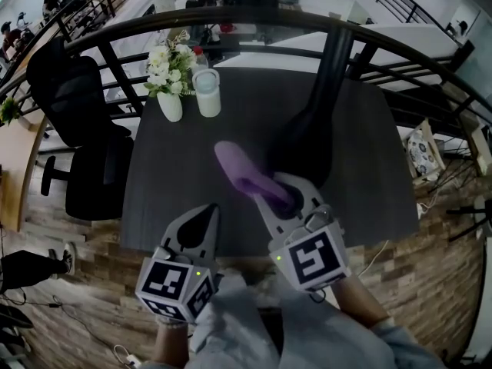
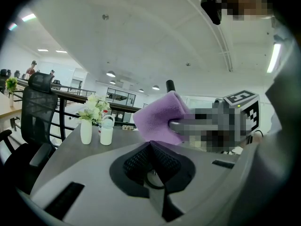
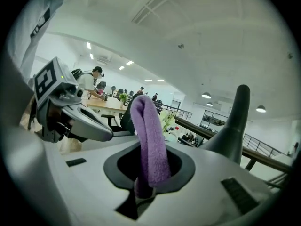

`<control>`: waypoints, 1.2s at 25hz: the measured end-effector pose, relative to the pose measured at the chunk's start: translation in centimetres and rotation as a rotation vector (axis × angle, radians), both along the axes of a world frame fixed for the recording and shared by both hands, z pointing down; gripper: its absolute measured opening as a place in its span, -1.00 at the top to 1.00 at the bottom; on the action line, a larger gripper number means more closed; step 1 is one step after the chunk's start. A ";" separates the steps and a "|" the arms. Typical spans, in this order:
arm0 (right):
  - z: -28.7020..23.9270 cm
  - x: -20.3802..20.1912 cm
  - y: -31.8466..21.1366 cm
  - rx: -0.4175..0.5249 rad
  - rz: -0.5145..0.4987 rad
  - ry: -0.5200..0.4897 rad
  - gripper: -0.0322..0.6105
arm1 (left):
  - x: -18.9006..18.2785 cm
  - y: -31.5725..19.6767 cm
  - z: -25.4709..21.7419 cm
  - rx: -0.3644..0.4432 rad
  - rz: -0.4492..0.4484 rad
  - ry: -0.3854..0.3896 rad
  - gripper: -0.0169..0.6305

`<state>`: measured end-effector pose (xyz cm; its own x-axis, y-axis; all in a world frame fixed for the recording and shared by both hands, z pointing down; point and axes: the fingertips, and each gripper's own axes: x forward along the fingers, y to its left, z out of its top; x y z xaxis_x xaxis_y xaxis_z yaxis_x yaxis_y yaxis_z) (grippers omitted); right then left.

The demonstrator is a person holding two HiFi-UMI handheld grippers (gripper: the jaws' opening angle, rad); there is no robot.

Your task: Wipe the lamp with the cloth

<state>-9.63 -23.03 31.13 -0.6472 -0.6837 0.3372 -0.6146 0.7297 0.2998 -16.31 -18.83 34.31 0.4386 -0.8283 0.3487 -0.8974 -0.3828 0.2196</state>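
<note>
The right gripper (image 1: 278, 194) is clenched on one end of the purple cloth (image 1: 240, 169), whose long axis runs out from the jaws, away from the person and leftward, just beside the black lamp (image 1: 311, 129). The left gripper (image 1: 206, 215) hangs back, jaws together on nothing. Pinched at one end only, the cloth may buckle or slip when pressed, and a push could shift the lamp, which looks unbraced.

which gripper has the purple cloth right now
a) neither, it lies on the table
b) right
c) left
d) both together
B: in the right gripper view the purple cloth stands pinched between the jaws of the right gripper, while the left gripper has its jaws together on nothing.
</note>
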 end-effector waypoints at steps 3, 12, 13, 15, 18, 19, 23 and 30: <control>0.0 0.3 -1.5 0.052 0.039 0.074 0.74 | -0.2 -0.1 0.0 0.025 0.001 0.010 0.91; -1.5 2.6 -4.4 0.219 0.139 0.269 0.74 | 0.0 -0.2 -0.1 0.010 0.018 0.018 0.91; -1.8 3.0 -4.7 0.232 0.156 0.271 0.74 | 0.1 -0.2 -0.1 0.008 0.021 0.019 0.91; -2.5 3.8 -5.1 0.254 0.189 0.266 0.74 | 0.2 -0.2 -0.1 -0.001 0.027 0.016 0.91; -3.2 4.9 -5.4 0.273 0.217 0.256 0.74 | 0.6 -0.2 -0.1 0.002 0.037 0.018 0.91; -3.4 5.2 -5.4 0.278 0.222 0.247 0.74 | 0.8 -0.3 -0.2 0.017 0.040 0.025 0.91; -4.4 6.3 -5.4 0.306 0.237 0.205 0.74 | 1.3 -0.4 -0.6 0.037 0.047 0.037 0.91; -6.2 8.6 -5.1 0.332 0.277 0.130 0.74 | 2.3 -0.4 -0.7 0.032 0.066 0.028 0.91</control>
<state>-1.05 -28.13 24.96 -0.3909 -0.9102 0.1368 -0.7149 0.3939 0.5777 -13.99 -19.20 33.60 0.5020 -0.8076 0.3095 -0.8635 -0.4480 0.2314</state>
